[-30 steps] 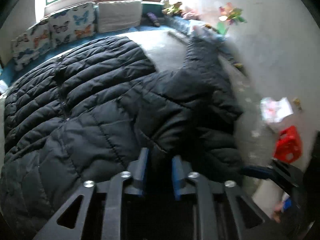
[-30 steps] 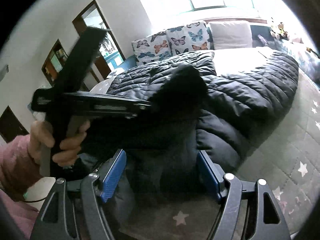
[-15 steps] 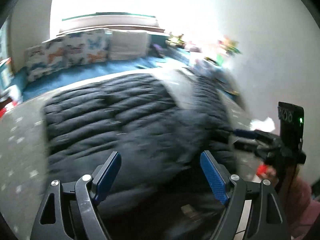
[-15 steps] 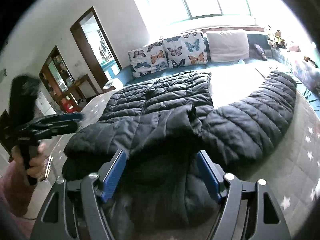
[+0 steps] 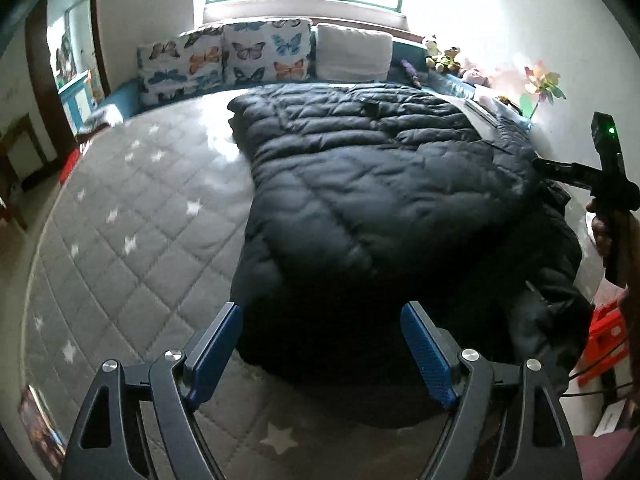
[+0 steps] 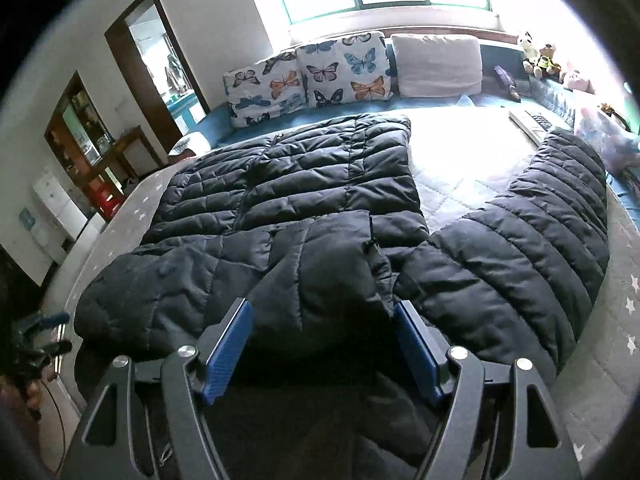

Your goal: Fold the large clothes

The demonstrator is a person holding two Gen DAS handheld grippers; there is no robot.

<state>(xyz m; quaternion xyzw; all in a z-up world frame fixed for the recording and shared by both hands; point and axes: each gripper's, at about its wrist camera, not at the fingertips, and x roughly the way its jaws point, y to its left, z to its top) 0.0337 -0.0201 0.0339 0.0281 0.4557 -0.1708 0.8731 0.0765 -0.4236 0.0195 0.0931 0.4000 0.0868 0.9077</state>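
The black quilted jacket [image 6: 304,216] lies spread on the grey star-quilted bed [image 5: 132,216], one sleeve [image 6: 532,240] curving toward the wall (the other folded across the body). The left gripper [image 5: 320,352] hovers at the jacket's near edge, fingers wide apart and empty. The right gripper [image 6: 320,344] also gapes, gripping nothing, over the collar end.

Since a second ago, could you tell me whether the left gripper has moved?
Yes. The left gripper has pulled back off the black jacket, away from the butterfly cushions, its jaws now open.

left gripper [image 5: 322,354] spread wide, right gripper [image 6: 322,352] likewise — both angled downward
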